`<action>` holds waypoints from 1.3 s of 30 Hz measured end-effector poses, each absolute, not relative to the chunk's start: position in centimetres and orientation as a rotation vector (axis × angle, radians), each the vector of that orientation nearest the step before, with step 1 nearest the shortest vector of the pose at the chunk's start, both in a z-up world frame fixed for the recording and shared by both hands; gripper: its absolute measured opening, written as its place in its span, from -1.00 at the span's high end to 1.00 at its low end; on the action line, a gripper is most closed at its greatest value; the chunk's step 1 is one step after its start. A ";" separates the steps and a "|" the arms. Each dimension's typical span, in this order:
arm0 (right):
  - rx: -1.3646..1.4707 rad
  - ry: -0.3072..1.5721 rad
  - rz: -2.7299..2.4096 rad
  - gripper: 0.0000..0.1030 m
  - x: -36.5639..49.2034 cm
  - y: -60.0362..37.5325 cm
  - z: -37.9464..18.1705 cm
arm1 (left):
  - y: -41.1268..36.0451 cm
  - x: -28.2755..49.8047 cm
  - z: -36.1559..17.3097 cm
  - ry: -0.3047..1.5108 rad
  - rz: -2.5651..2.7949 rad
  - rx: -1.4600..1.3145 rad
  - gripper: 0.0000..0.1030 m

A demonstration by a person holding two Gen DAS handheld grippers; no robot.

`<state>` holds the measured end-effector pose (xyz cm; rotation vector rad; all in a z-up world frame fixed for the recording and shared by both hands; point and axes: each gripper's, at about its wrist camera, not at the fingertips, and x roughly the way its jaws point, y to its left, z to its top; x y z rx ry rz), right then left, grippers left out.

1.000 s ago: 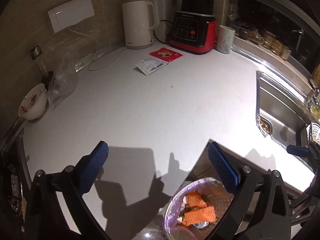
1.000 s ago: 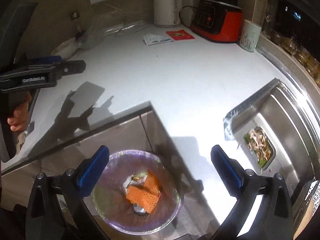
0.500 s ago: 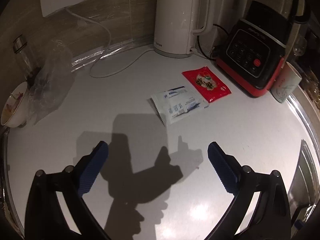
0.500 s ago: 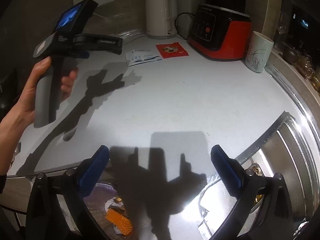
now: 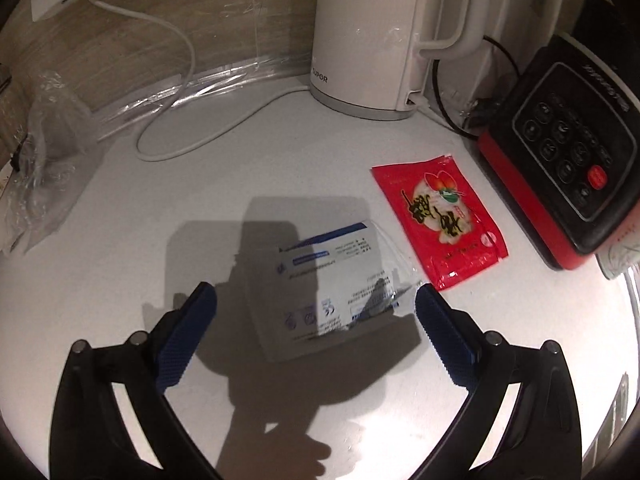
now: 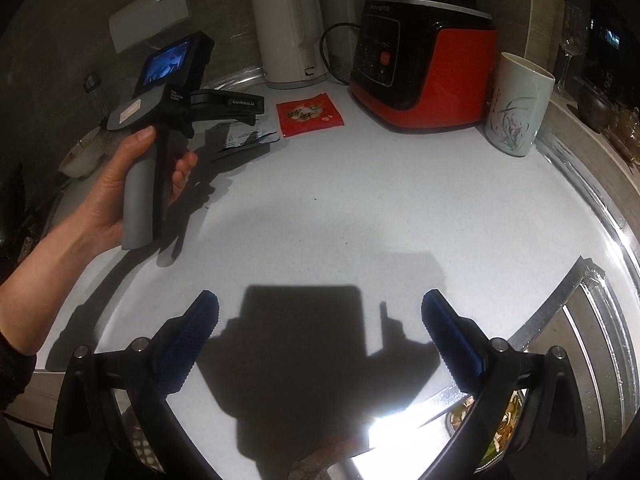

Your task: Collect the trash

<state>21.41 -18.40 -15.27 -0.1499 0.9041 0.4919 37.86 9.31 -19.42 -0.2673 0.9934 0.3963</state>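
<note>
In the left wrist view, the left gripper (image 5: 316, 304) is held spread apart over one white packet (image 5: 336, 280) on the counter (image 5: 160, 208); one red packet (image 5: 440, 216) lies just beside it, near one kettle (image 5: 364, 32). In the right wrist view, the right gripper (image 6: 320, 320) is seen spread apart and empty, well apart from both packets.
</note>
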 end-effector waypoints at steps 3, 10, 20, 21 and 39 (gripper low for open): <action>-0.145 0.913 0.503 -0.95 21.8 -18.9 -15.7 | 9.5 39.0 -20.4 1.016 0.417 -0.283 -0.85; -0.113 0.916 0.510 -0.95 22.0 -20.0 -16.3 | 10.3 40.0 -22.1 1.056 0.449 -0.356 -0.72; -0.047 0.926 0.518 -0.95 21.8 -21.2 -17.5 | 10.4 40.7 -21.5 1.072 0.372 -0.353 0.47; -0.041 0.929 0.518 -0.95 21.9 -21.3 -17.6 | 10.4 40.6 -21.3 1.070 0.361 -0.357 0.51; -0.317 0.775 0.628 -0.95 33.6 -11.7 -15.7 | 10.0 30.7 -15.1 1.000 0.307 -0.321 0.68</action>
